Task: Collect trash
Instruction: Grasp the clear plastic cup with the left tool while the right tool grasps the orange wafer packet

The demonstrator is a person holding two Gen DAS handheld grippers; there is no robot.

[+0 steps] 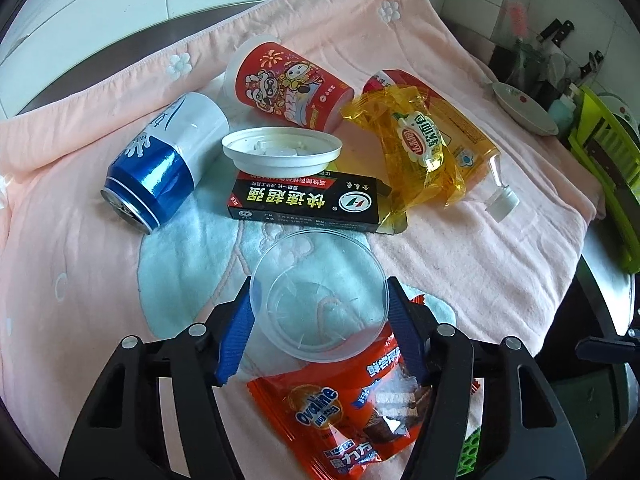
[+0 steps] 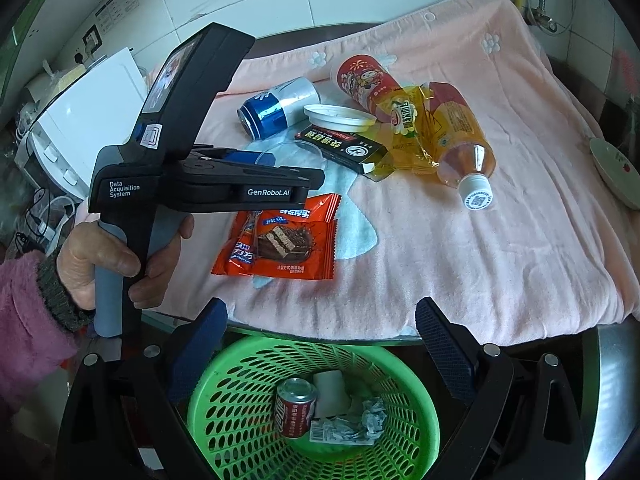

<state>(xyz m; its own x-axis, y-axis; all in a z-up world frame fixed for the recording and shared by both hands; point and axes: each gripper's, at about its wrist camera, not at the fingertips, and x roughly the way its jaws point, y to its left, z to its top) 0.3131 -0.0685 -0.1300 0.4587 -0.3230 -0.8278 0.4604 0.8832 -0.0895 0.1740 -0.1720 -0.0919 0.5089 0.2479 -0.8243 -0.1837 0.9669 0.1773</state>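
With a can and scraps in the green basket (image 2: 224, 364), the left gripper (image 1: 319, 312) had its fingers clamped on a clear cup (image 1: 319, 300) on the tabletop (image 2: 480, 272), the right gripper (image 2: 320, 320) spread empty, six pieces uncollected.

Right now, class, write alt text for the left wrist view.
The left gripper straddles a clear plastic cup lying on a pink towel, beside an orange snack wrapper. Behind lie a blue can, a white lid, a black box and a red cup.
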